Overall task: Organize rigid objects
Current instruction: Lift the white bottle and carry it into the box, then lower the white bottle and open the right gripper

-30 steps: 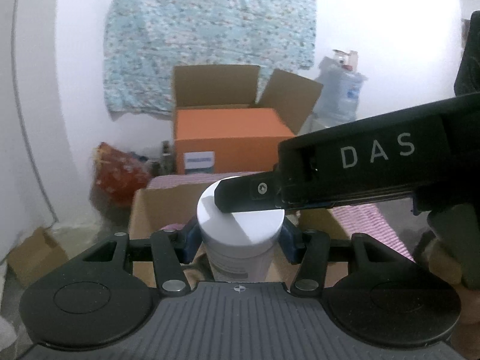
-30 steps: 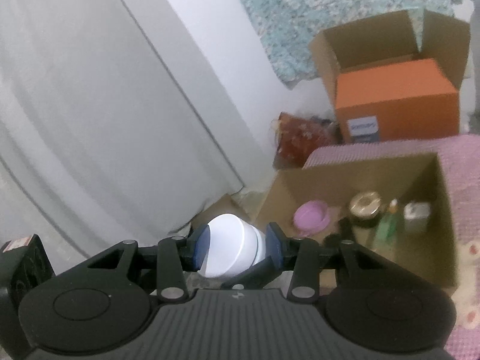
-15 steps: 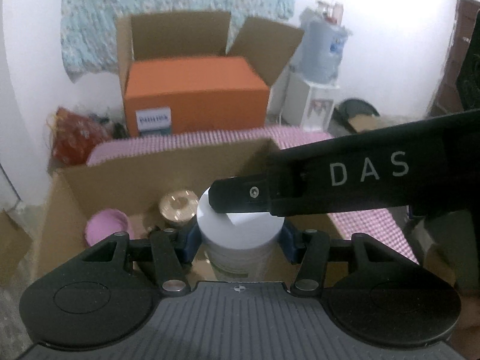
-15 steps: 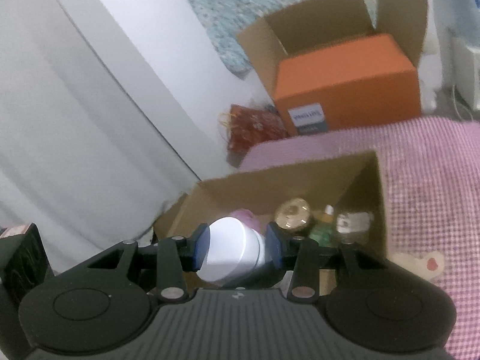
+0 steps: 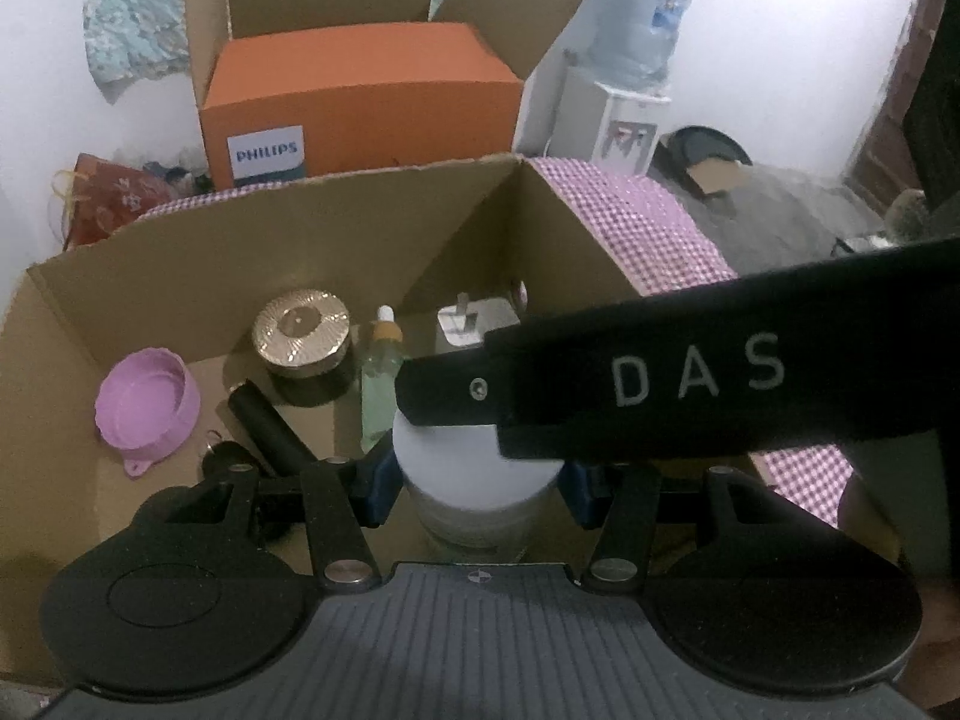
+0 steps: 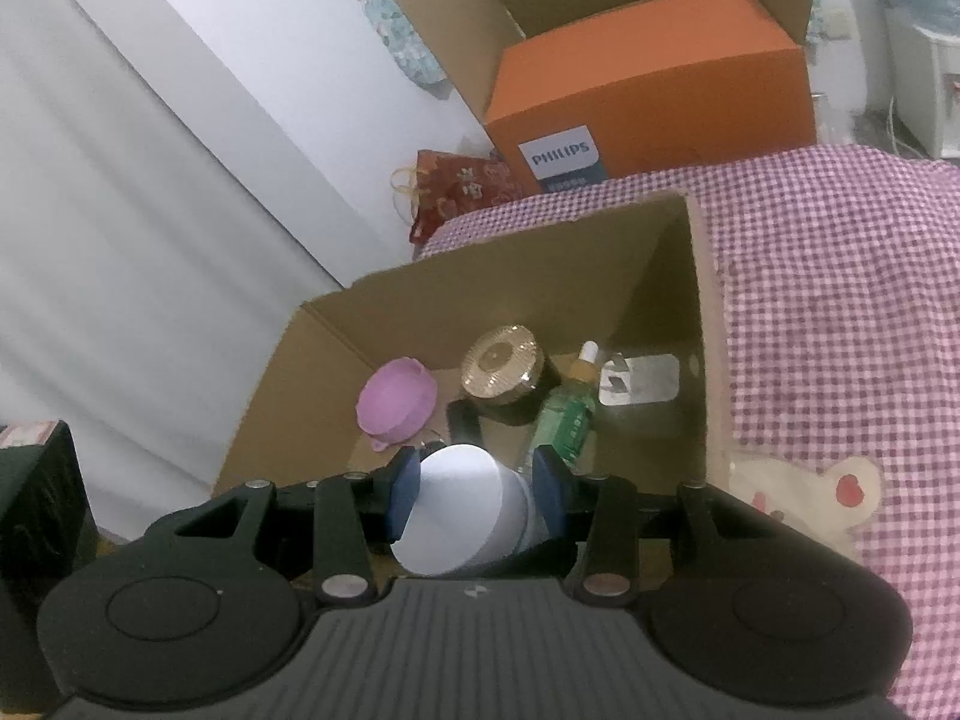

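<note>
A white jar [image 5: 456, 471] with a white lid [image 6: 456, 510] hangs over the near part of an open cardboard box [image 5: 180, 276]. My left gripper [image 5: 480, 483] is shut on the jar's body, its blue pads pressing both sides. My right gripper [image 6: 475, 495] is shut on the lid; in the left wrist view one of its black fingers [image 5: 660, 384] crosses above the jar. Inside the box lie a pink cap [image 5: 147, 405], a gold-lidded jar [image 5: 302, 336], a green dropper bottle [image 5: 381, 378], a white plug [image 5: 471, 324] and a black tube [image 5: 264, 420].
The box [image 6: 510, 276] sits on a pink checked cloth [image 6: 840, 300]. Behind it stand an orange Philips carton [image 5: 360, 102] inside a larger open carton, a red bag [image 5: 102, 204] and a water dispenser [image 5: 624, 120]. A white curtain [image 6: 120, 240] hangs at the left.
Both grippers, still holding the white jar, have come forward and down over the cardboard box and tilted downward, so the box's inside now shows.
</note>
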`<state>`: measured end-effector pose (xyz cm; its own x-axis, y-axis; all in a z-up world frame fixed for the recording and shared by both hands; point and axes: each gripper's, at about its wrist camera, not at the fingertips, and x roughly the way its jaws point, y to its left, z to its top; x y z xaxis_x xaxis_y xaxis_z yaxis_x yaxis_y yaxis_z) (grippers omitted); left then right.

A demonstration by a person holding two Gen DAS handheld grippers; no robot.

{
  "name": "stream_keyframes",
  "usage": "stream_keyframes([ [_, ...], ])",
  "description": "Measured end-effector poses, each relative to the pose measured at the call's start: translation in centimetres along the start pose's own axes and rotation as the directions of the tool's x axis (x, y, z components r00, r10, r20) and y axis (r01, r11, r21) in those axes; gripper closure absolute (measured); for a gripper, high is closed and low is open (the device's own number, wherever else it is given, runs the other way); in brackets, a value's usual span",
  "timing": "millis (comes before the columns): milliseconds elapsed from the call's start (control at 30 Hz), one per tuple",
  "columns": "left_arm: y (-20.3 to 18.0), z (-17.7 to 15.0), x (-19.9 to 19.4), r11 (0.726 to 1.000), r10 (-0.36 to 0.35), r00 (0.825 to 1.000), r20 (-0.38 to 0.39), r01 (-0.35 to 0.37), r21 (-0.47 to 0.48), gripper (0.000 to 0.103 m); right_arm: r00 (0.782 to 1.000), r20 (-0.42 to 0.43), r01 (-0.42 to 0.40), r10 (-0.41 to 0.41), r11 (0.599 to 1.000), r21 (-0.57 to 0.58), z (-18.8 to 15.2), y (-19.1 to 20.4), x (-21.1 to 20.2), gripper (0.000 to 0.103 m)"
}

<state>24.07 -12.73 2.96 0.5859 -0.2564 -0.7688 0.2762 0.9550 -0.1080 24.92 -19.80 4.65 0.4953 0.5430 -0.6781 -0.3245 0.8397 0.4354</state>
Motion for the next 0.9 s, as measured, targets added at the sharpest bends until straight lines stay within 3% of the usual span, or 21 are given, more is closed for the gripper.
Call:
stream_keyframes([
  [333,-0.2,0.4,0.4,1.0,0.013,1.0,-0.004,-0.012,0.013,0.048,1.0,-0.003,0.022,-0.022,0.999,-0.04,0.1,0.4,0.4,0.06],
  [600,-0.2,0.4,-0.7,1.0,0.018,1.0,0.025,-0.018,0.019,0.032,0.999,0.039,0.01,-0.009,1.0,-0.012,0.0,0.1,-1.3,0.053],
  [767,-0.4,0.3,-2.0,0.999,0.024,0.999,0.046,-0.025,0.027,0.03,0.996,0.086,-0.011,0.01,1.0,0.007,-0.3,0.1,-3.2,0.052],
  [900,-0.3,-0.1,-3.6,0.999,0.033,0.996,0.078,-0.034,0.02,0.017,0.991,0.132,-0.032,0.028,0.999,0.023,-0.9,0.5,-5.2,0.046],
])
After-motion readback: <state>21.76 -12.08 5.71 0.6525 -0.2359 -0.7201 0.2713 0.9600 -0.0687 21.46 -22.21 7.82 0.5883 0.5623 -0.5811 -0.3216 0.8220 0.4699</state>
